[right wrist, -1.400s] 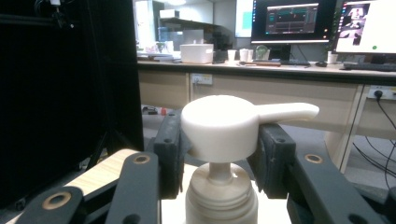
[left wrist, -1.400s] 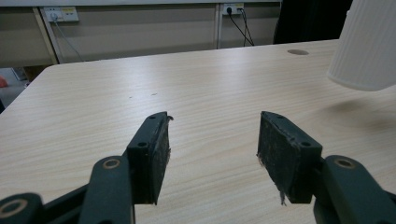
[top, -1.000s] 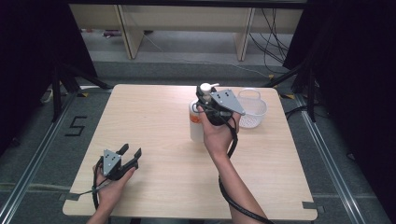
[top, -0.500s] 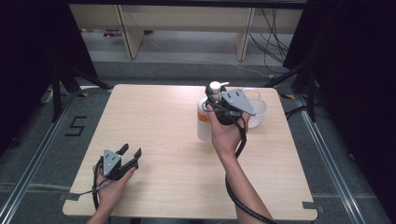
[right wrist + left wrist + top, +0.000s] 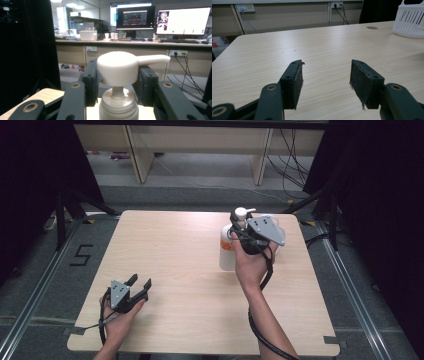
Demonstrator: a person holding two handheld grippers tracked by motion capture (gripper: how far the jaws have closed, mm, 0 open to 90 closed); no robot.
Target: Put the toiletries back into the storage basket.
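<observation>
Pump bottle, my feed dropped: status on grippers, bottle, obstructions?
Right gripper shut on pump bottle, held upright over the table. Left gripper open, idle near front edge. White basket just beyond the bottle.

Black two-jaw gripper, grey triangular plate, trailing black cable

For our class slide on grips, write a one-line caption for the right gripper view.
Right tool shut on a white pump bottle at its neck, monitors on a desk behind.
</observation>
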